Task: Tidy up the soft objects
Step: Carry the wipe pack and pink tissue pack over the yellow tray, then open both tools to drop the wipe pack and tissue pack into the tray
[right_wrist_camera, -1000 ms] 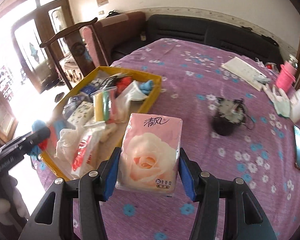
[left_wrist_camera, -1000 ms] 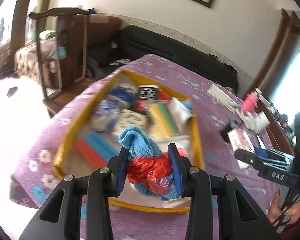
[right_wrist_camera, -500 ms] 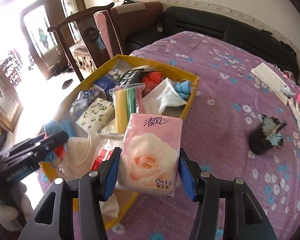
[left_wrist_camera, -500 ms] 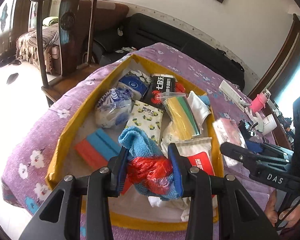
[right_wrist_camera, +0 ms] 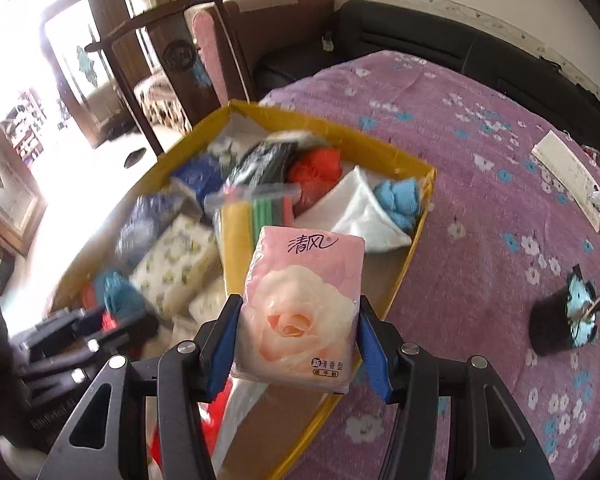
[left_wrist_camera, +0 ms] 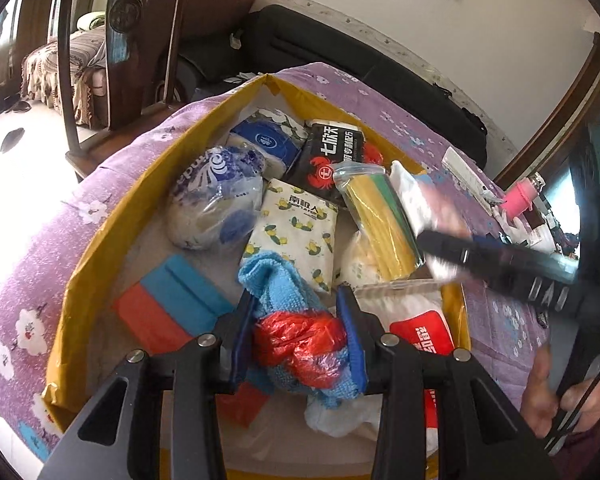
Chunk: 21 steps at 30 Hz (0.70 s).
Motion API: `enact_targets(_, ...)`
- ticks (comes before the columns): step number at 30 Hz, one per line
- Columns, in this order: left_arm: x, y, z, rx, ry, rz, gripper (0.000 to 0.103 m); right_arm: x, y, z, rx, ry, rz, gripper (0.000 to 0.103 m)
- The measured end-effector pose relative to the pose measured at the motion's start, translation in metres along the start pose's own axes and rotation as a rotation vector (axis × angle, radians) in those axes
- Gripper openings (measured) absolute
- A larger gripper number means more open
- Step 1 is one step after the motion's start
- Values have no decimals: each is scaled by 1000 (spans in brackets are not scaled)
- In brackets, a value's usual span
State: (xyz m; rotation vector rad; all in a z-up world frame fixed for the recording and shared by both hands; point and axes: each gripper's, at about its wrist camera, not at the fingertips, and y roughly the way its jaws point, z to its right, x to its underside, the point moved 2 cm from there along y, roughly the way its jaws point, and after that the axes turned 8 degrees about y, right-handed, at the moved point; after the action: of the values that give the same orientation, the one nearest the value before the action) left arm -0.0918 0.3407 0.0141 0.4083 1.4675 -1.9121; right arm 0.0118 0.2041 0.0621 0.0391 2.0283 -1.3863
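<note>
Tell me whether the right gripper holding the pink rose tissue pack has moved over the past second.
Yes. The right gripper carried the pink rose tissue pack leftward, from above the purple tablecloth to above the yellow box's near rim.

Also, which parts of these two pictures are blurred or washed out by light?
Left wrist view: the right hand-held gripper is smeared by motion and the left edge is blown white. Right wrist view: the yellow box contents are blurred, the doorway glares, the pink tissue pack stays sharp.

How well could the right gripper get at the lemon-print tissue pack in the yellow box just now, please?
Probably not yet: the right gripper is shut on the pink rose tissue pack, so it has no free grip. The lemon-print tissue pack itself lies uncovered in the yellow box.
</note>
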Motion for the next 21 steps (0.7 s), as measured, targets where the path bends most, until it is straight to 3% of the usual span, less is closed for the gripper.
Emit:
enact_targets(5, 2, 4, 0, 14, -7, 15, 39, -38, 7, -20, -52, -24, 11, 59)
enact_targets(11, 2, 8, 2, 1, 0, 13, 39, -86, 53, -60, -90, -76, -31, 59)
enact_targets(21, 0, 9, 3, -13, 1, 15, 39, -115, 106, -72, -68, -90, -69, 60)
